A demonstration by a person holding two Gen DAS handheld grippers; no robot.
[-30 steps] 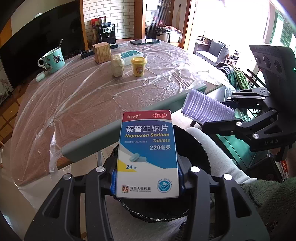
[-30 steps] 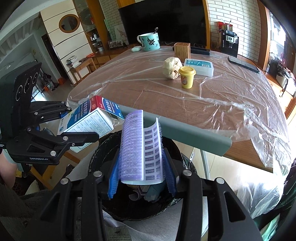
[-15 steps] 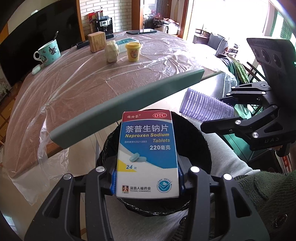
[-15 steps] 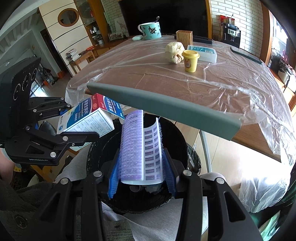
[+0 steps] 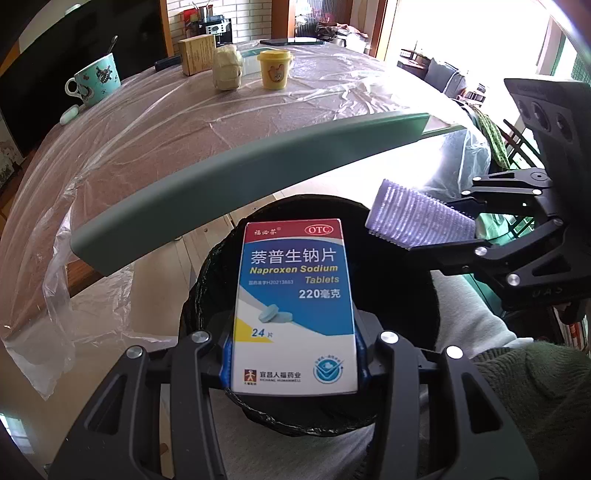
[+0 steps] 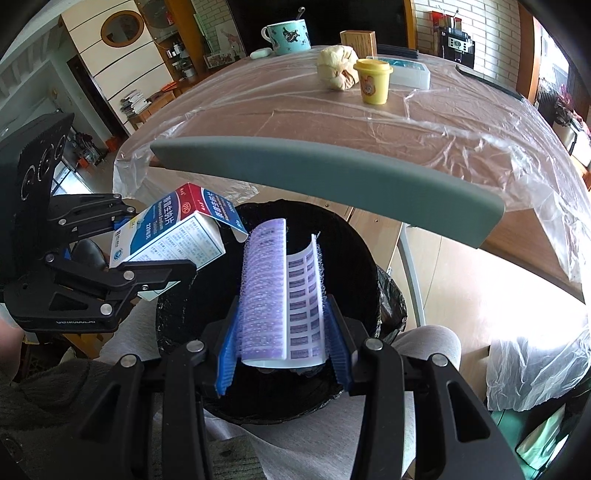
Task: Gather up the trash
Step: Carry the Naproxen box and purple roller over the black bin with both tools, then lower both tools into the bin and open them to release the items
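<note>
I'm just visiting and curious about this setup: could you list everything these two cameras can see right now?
Medicine box: one, blue, white and red, clamped in the left gripper above the bin.
Blister sheet: one, purple and white, curled, clamped in the right gripper above the bin.
Trash bin: one, black-lined, below both grippers.
Chair back: one, grey-green, before the table.
Table: one, brown under clear plastic.
Yellow cup: one, on the table.
Crumpled wad: one, beige, beside the yellow cup.
Mug: one, teal, far edge.
Wooden block: one.
Left gripper: black.
Right gripper: black, blue pads.
</note>
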